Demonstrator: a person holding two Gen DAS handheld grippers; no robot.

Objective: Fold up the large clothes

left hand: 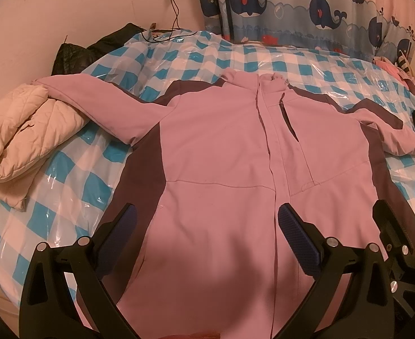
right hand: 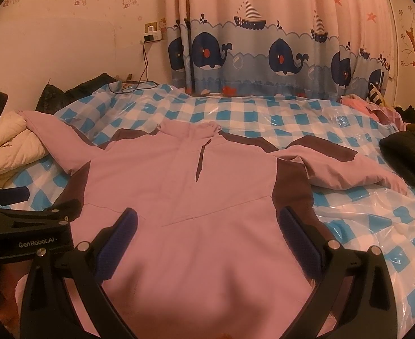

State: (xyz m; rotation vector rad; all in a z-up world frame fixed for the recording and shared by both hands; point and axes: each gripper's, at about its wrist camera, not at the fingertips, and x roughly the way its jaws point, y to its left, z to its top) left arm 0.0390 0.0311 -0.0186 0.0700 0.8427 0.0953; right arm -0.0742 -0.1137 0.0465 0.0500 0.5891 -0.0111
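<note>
A bed [right hand: 264,110] with a blue-checked cover under clear plastic carries a pink jacket [left hand: 221,147] — front up, sleeves out, collar toward the curtain [right hand: 264,42]. Left gripper [left hand: 207,223] and right gripper [right hand: 207,226] hover over its hem — both spread wide, pinching nothing.

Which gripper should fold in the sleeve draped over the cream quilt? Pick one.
Left. The left gripper hangs open over the pink jacket's left half, nearer that sleeve on the cream quilt. The right gripper, also open, sits toward the opposite sleeve.
</note>
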